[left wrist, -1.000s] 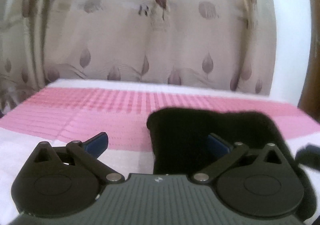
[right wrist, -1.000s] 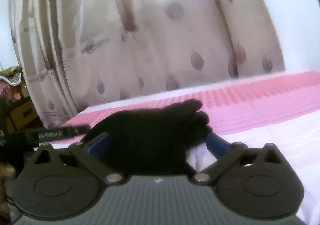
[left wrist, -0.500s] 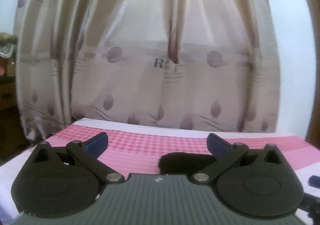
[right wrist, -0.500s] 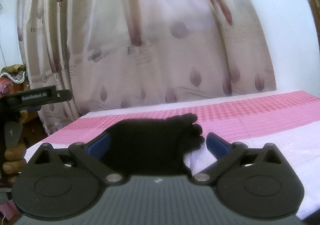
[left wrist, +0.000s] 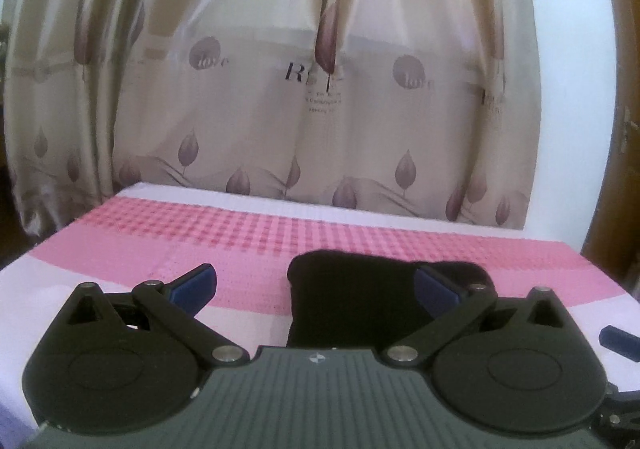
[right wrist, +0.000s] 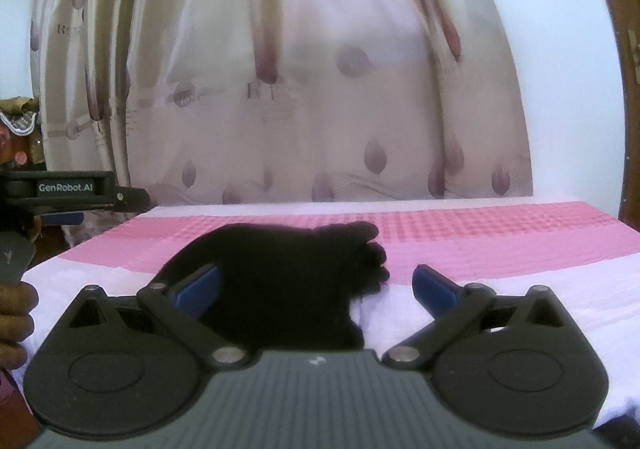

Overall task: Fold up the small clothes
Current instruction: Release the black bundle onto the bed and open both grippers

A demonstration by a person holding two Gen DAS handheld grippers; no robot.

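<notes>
Lying flat on the pink-and-white bed cover (left wrist: pixel 224 249), the black glove (right wrist: pixel 288 273) is the reference item; its knitted fingers point toward the patterned curtain (left wrist: pixel 320 109). Left gripper (left wrist: pixel 316 289) hovers on the glove's near side, jaws spread wide, holding nothing. Right gripper (right wrist: pixel 316 289) likewise hovers on the near side, jaws wide apart, empty.

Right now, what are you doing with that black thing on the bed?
A person holds a gripper in each hand, folding small clothes. A black glove lies on the pink and white bed cover. The left gripper and the right gripper both point at it with fingers spread open, gripping nothing. The glove lies loose, not held by either one.
</notes>
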